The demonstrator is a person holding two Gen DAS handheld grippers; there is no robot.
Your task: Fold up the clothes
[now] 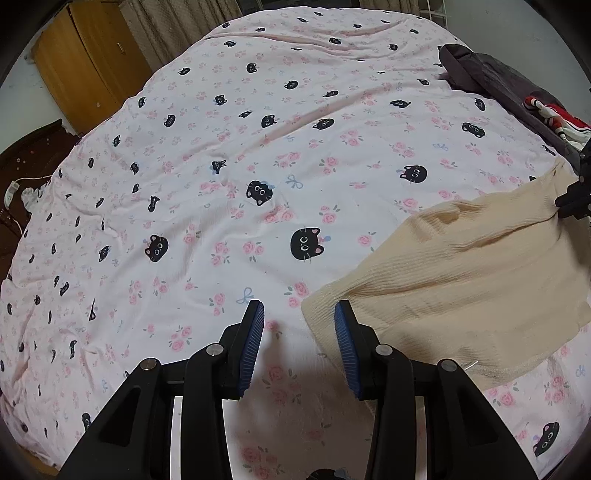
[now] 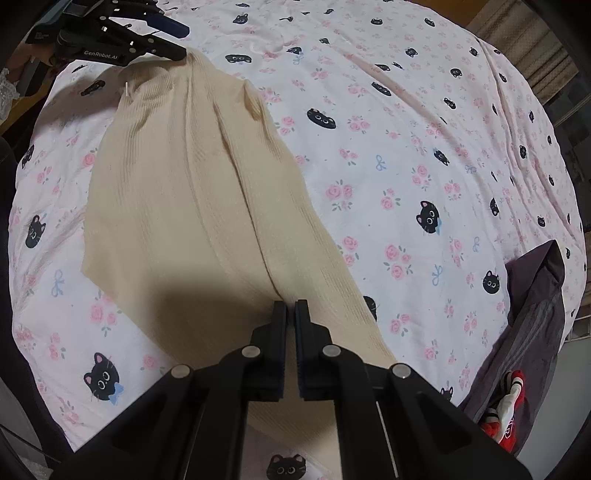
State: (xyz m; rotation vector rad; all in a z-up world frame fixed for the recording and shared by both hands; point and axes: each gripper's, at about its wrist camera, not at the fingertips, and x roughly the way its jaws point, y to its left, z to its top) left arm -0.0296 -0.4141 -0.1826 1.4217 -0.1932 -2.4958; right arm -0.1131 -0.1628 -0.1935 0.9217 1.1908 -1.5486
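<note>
A cream ribbed knit garment (image 2: 192, 192) lies stretched out on the pink cat-print bedsheet (image 2: 406, 147). My right gripper (image 2: 290, 308) is shut on a pinched ridge of the cloth at its near end; creases run from there toward the far end. In the left wrist view the garment (image 1: 461, 266) lies at the right, with the right gripper (image 1: 567, 206) at its far edge. My left gripper (image 1: 299, 314) is open over the sheet, its right finger resting against the garment's corner, with only sheet between the pads. The right wrist view shows it (image 2: 179, 40) at the cloth's far corner.
A dark grey striped garment (image 2: 535, 314) and a red and white one (image 2: 506, 417) lie piled at the bed's right edge. A wooden wardrobe (image 1: 85, 62) and curtains (image 1: 177, 26) stand beyond the bed. Wide sheet stretches left of the cream garment.
</note>
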